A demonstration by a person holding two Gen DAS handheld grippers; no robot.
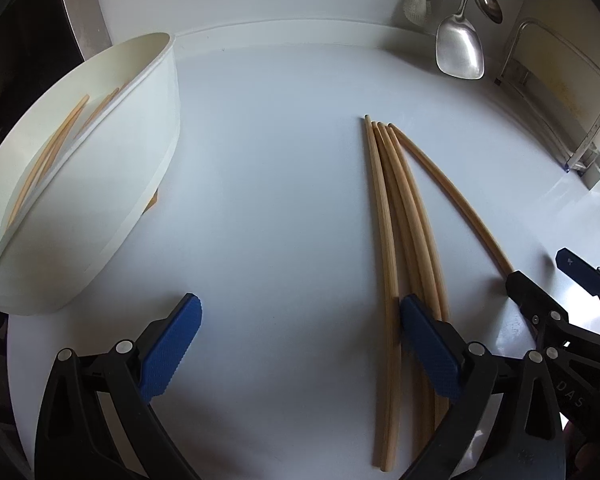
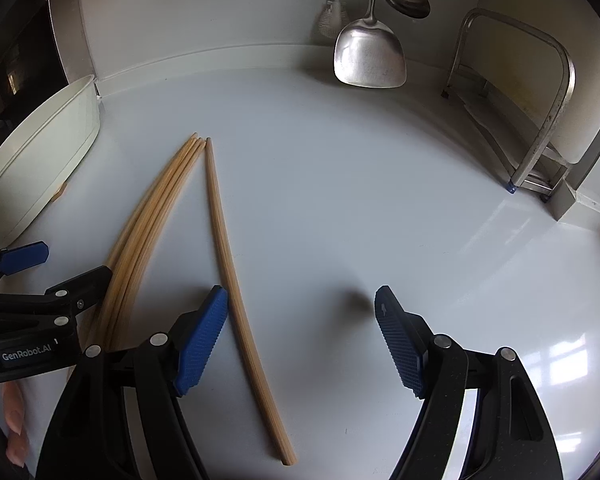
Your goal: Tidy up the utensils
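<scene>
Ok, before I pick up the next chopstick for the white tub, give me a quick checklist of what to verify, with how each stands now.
1. Left gripper open: ok, jaws spread wide, nothing between them.
2. Right gripper open: ok, jaws wide, empty.
3. A chopstick sits apart for a clean pinch: ok, the single chopstick lies separate from the bundle of chopsticks and passes just inside the right gripper's left finger.
4. White tub has room: ok, only a few sticks show inside.
5. Grippers clear of each other: cannot tell, they are close together beside the bundle.
6. Hanging metal spatula out of the way: ok, it hangs at the back wall.
</scene>
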